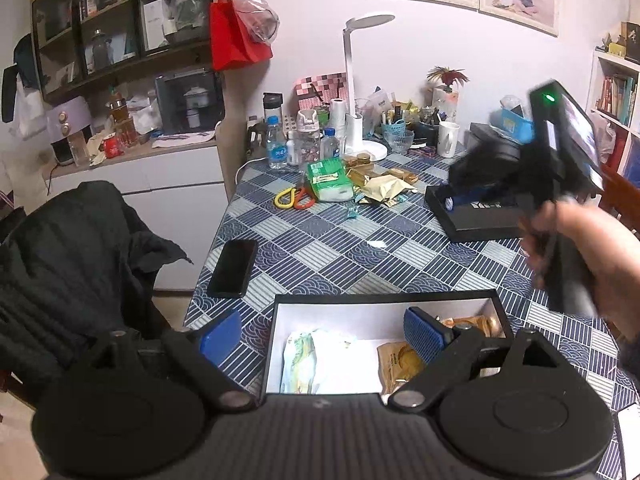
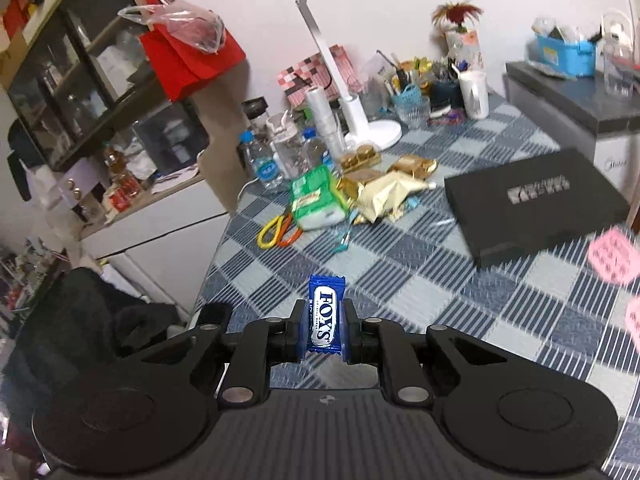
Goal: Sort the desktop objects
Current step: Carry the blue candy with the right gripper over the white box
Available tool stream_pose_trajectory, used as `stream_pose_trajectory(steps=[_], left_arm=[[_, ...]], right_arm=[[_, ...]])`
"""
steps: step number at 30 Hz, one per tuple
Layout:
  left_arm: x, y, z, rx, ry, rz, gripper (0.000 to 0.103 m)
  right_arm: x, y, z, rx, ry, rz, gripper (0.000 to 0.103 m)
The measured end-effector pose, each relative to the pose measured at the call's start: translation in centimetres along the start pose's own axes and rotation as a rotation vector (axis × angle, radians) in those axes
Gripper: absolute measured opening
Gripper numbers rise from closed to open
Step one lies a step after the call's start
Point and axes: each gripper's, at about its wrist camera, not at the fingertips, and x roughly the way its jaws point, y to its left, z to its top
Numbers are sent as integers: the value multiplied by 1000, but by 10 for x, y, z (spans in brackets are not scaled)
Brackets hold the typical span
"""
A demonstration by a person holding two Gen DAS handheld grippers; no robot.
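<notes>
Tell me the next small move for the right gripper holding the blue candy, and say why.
Probably carry it toward the open box and release it there. The right gripper is shut on the Fox's candy above the tablecloth, and the box already holds wrapped snacks, so the candy likely belongs with them.

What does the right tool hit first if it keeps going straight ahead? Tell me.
Probably bare tablecloth; the right tool, shut on the blue Fox's candy, points across open table. Farther along lies the small teal wrapper, though depth is unclear.
</notes>
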Motion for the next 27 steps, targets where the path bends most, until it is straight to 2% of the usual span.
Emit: stream_pose_trajectory(steps=[9,15,20,27], left_arm=[[-5,0,-4,0,-1,6,103],[-8,1,-7,2,1,7,103],[-10,6,-9,-7,6,12,103],[-10,17,-14,-32,16,25,103]], right_arm=[[-15,0,-60,-7,92,47,16],[-13,15,-92,-69,139,42,16],[4,26,-117,-98,224,51,16],[55,26,-141,-14,385,63,16]])
